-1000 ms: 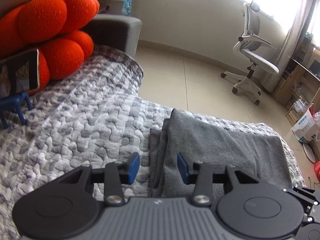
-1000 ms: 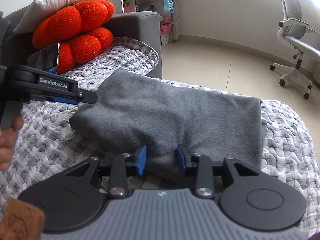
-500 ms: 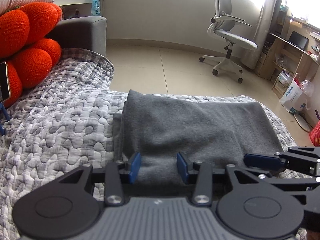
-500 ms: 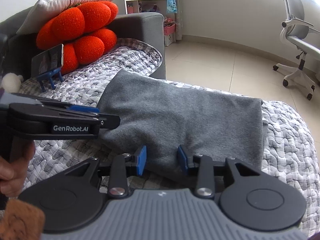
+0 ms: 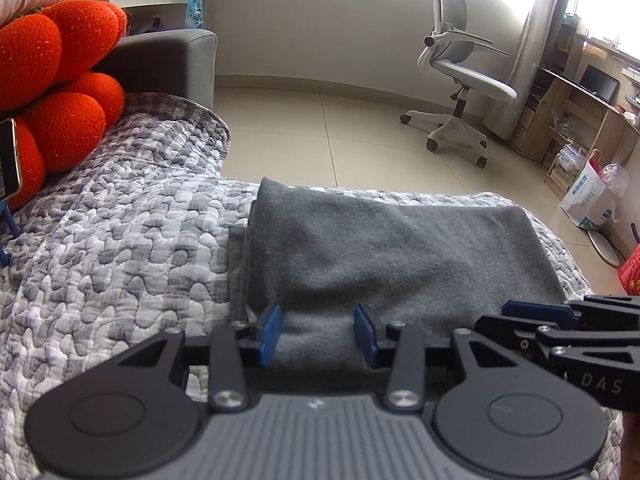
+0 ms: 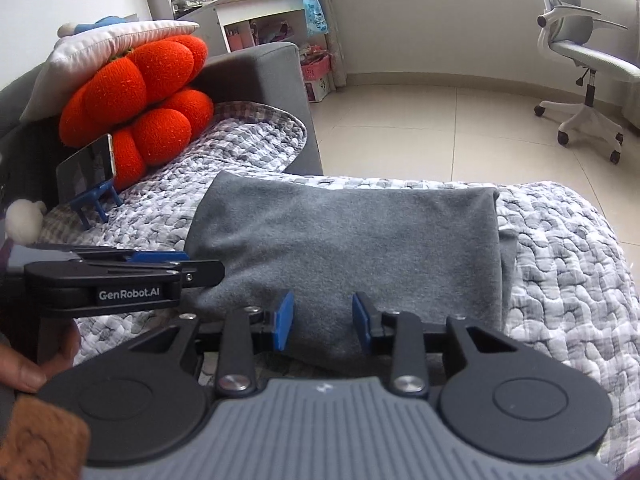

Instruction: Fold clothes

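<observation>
A folded grey garment lies flat on the grey-and-white quilted bed cover, near its edge toward the tiled floor. The left tool and the right tool sit side by side over the garment's near edge, each about half open, with a raised bunch of grey cloth between the blue pads; whether the pads press on it cannot be told. Behind, an orange cushion backs a propped phone.
</observation>
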Demonstrator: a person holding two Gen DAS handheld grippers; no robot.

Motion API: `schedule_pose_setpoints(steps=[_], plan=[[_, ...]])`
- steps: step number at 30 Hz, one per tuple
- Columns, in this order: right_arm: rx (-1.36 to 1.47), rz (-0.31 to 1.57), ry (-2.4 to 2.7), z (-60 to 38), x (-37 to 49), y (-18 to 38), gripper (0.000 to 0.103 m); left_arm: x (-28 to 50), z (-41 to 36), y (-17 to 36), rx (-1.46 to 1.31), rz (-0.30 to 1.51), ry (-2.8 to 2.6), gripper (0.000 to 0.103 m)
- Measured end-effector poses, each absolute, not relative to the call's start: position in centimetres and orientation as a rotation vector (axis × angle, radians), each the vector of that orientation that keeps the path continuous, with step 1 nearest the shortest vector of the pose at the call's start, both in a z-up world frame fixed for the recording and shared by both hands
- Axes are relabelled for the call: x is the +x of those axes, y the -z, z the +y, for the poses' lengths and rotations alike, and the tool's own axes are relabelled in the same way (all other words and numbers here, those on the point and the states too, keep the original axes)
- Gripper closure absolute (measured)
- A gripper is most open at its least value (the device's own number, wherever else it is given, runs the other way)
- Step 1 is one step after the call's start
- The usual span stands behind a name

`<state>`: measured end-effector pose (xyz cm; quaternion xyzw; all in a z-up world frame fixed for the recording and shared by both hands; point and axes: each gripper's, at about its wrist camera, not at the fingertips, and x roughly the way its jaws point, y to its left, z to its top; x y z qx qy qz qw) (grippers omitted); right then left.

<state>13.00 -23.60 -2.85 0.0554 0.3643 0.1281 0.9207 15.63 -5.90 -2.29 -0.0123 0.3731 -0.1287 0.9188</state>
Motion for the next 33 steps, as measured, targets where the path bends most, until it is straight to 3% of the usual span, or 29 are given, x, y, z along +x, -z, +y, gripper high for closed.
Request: schedule_pose_setpoints(steps=[19,30,33], plan=[[0.21,0.673,-0.227,-25.8,16.6,2.4,0.064,20.4,-4.3,-0.1,-0.188,0.67,0.303,0.061],[0.218,0.625,-0.185,-26.7,19.3,3.8,0.064,23.0,-5.0,2.3,-0.252,0.706,0.28,0.061],[0.159,0.615,-0.166,-26.6,19.3,4.0,0.064,23.0,-5.1,2.7,-0.217,0.712,0.248,0.066]])
